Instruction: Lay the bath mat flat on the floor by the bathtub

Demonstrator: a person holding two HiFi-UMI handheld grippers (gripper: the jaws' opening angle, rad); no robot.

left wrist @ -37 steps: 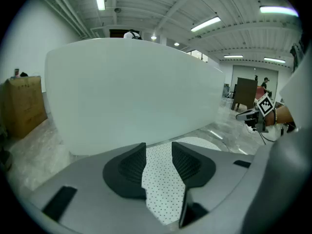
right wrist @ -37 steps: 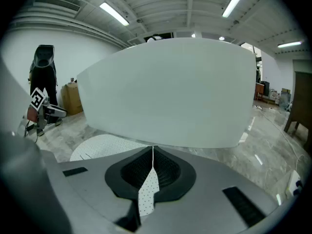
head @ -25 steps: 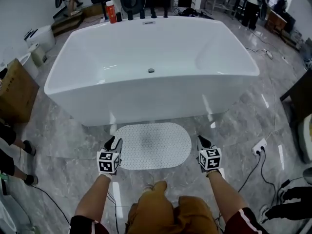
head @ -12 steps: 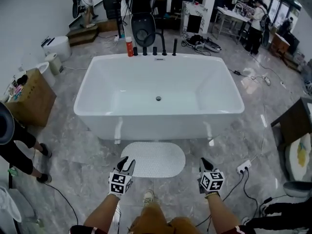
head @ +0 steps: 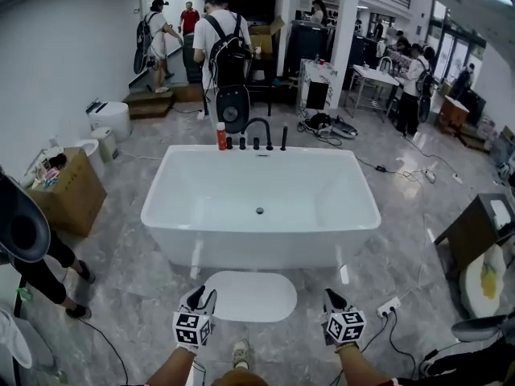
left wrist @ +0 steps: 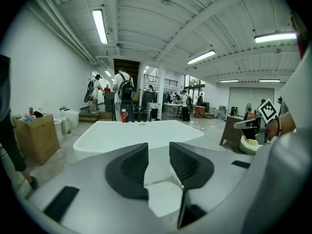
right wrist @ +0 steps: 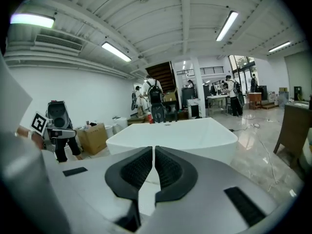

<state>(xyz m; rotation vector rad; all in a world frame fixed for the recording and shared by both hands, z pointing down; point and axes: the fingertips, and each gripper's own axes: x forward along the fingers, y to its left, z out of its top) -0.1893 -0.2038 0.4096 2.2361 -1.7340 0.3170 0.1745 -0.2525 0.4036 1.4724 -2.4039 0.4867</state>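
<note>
The white oval bath mat (head: 245, 296) lies flat on the grey marble floor, just in front of the white bathtub (head: 261, 252). Both grippers hang in the air above the floor, on the near side of the mat. My left gripper (head: 204, 295) is over the mat's near left corner, open, with nothing between its pads; its own view looks past the left gripper (left wrist: 158, 152) down onto the mat (left wrist: 163, 199) and across to the tub (left wrist: 136, 133). My right gripper (head: 331, 297) hangs right of the mat, shut and empty; the right gripper (right wrist: 154, 155) faces the tub (right wrist: 185, 133).
A black faucet (head: 257, 131) and a red bottle (head: 220, 136) stand at the tub's far rim. A cardboard box (head: 68, 191) sits left; a bystander (head: 32, 248) stands near left. A power strip (head: 389, 305) with cables lies right, by a dark cabinet (head: 475, 232). People stand behind.
Both grippers and the head camera have risen well above the floor, so tub and mat look smaller and farther. The mat stays flat where it lay.
</note>
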